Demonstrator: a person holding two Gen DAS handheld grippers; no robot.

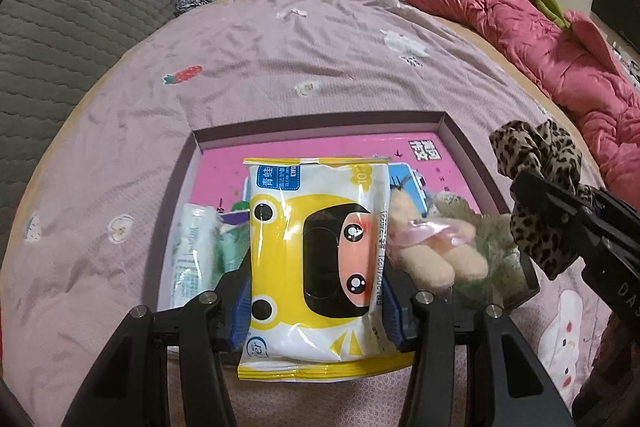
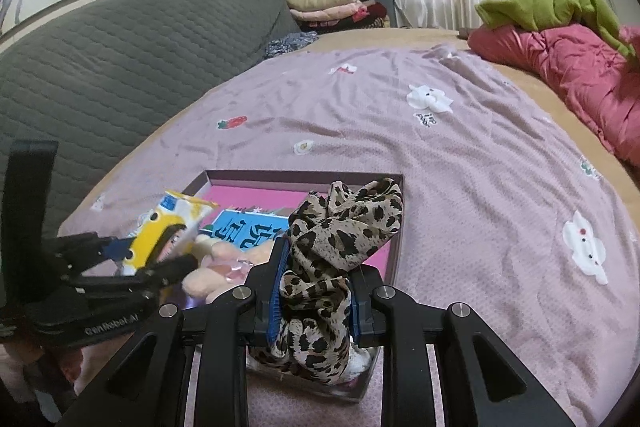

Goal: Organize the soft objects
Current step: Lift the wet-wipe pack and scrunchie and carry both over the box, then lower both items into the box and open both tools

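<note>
While the left gripper (image 1: 316,291) clamps a yellow cartoon-faced wet-wipe pack (image 1: 318,247) above the shallow pink-floored box (image 1: 320,123), the right gripper (image 2: 316,291), at three o'clock, pinches a leopard-print fabric scrunchie (image 2: 340,231). Placing seems underway; next, lower both into bare floor at twelve o'clock, then release.

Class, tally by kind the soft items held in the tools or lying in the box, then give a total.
Wet-wipe packs: 1
Leopard-print scrunchies: 1
Beige plush toys: 1
Tissue packs: 1
Total: 4
</note>
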